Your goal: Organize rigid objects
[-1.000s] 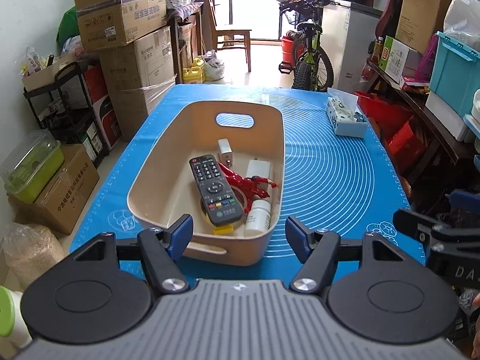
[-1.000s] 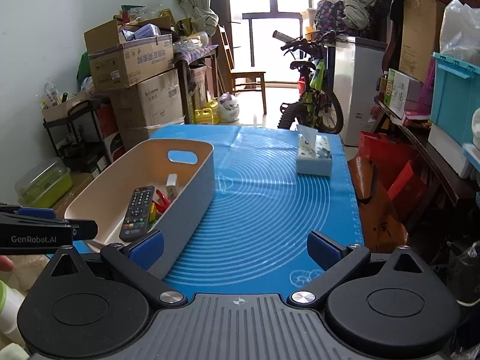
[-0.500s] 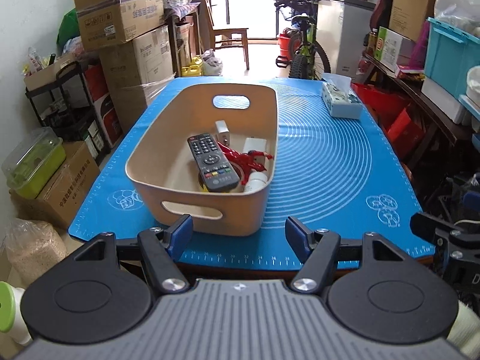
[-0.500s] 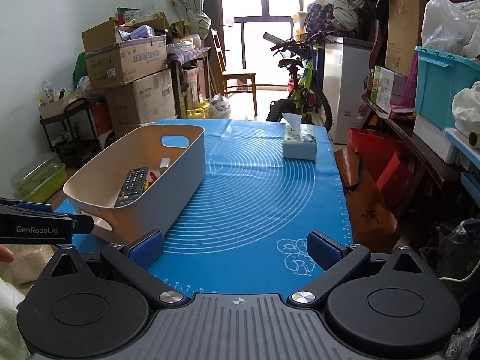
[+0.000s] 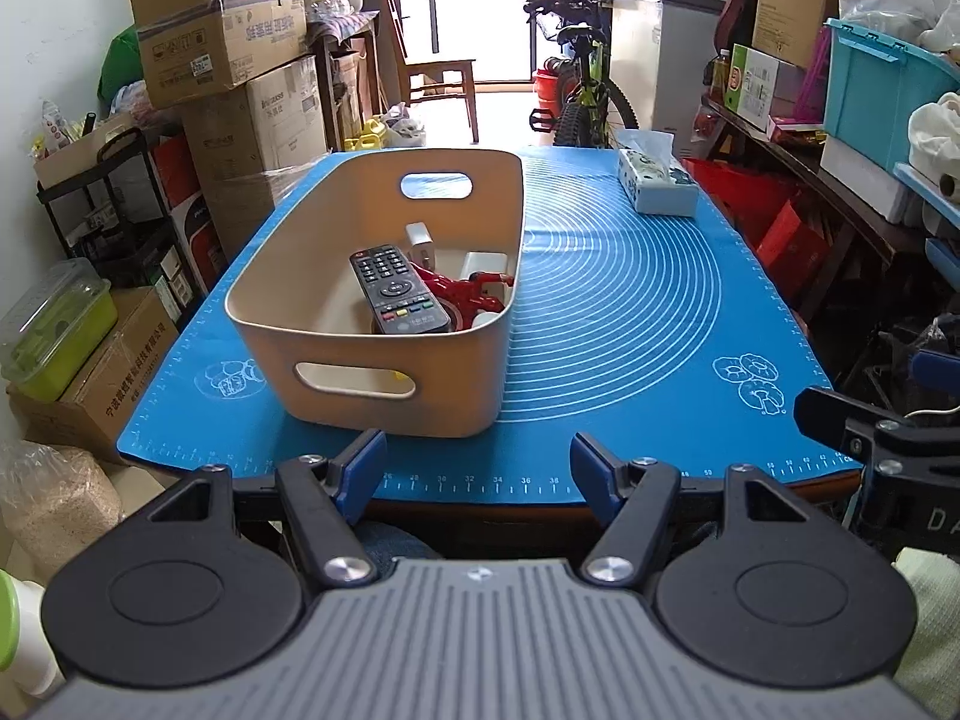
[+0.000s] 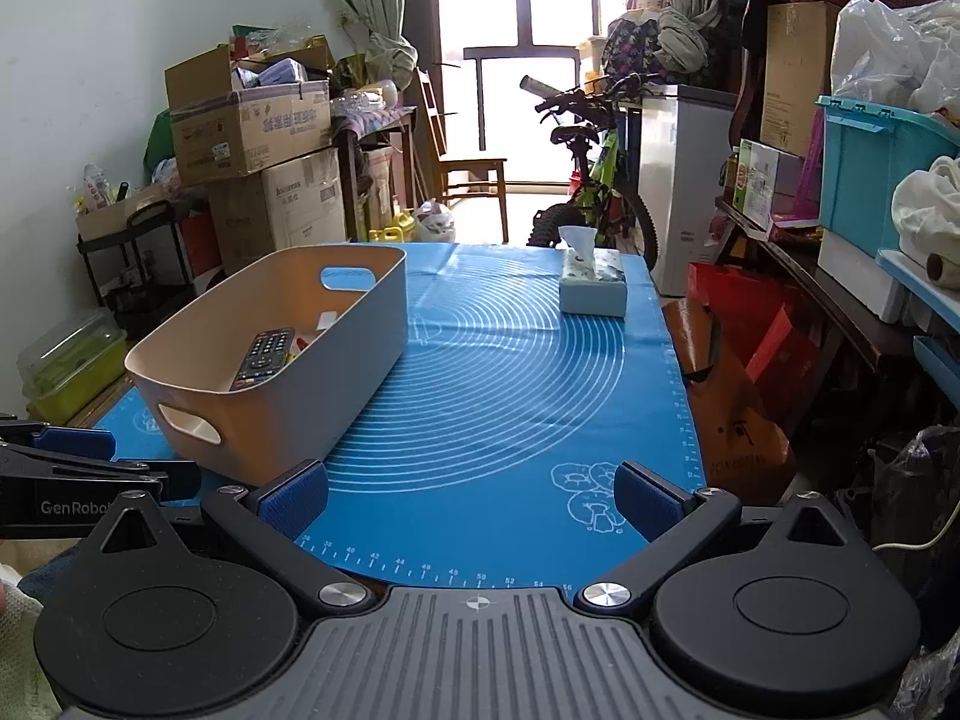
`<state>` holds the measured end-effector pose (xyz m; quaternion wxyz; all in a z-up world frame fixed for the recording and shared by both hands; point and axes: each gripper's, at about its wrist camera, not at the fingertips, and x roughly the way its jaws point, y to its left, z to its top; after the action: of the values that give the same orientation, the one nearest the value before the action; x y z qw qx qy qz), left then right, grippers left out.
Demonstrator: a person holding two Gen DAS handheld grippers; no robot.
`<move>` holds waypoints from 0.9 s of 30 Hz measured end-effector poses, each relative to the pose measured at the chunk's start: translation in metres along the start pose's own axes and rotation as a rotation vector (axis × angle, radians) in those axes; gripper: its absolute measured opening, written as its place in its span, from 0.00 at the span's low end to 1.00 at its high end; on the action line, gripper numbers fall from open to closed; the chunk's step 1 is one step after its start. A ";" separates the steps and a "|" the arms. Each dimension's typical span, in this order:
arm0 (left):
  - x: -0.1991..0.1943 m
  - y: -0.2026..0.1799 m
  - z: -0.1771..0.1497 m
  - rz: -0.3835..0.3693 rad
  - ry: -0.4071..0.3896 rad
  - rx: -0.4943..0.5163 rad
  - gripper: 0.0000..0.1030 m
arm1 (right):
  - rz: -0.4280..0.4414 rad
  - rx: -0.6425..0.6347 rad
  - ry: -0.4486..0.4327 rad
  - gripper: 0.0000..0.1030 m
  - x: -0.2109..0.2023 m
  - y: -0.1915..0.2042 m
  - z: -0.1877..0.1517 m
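Beige plastic formed the bin point(image 5: 384, 378) that sat on the left half of the blue mat point(image 5: 630, 312), and inside it lay a black remote control point(image 5: 397, 288), a red toy point(image 5: 465, 291) and some white items point(image 5: 485, 264) touching one another. Both the left gripper point(image 5: 477, 462) and the right gripper point(image 6: 471, 492) hung at the near edge of the table with their blue-padded jaws spread apart and nothing between them, the left one just short of the bin's near wall. Farther off, a tissue box point(image 6: 593, 288) stood near the far right corner of the mat, well apart from the bin.
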<state>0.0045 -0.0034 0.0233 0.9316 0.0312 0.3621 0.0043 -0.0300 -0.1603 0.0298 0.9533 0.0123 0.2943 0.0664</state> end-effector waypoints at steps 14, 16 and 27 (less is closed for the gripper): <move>0.004 0.000 -0.011 -0.007 -0.034 -0.011 0.67 | -0.025 -0.033 -0.005 0.98 0.006 0.008 -0.009; 0.004 -0.001 -0.012 -0.007 -0.036 -0.005 0.67 | -0.029 -0.035 -0.006 0.98 0.006 0.009 -0.010; 0.004 0.001 -0.014 -0.020 -0.026 -0.018 0.67 | -0.054 -0.044 -0.009 0.98 0.005 0.012 -0.012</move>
<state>-0.0017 -0.0015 0.0104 0.9365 0.0191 0.3500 -0.0024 -0.0337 -0.1484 0.0176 0.9561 -0.0164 0.2887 0.0471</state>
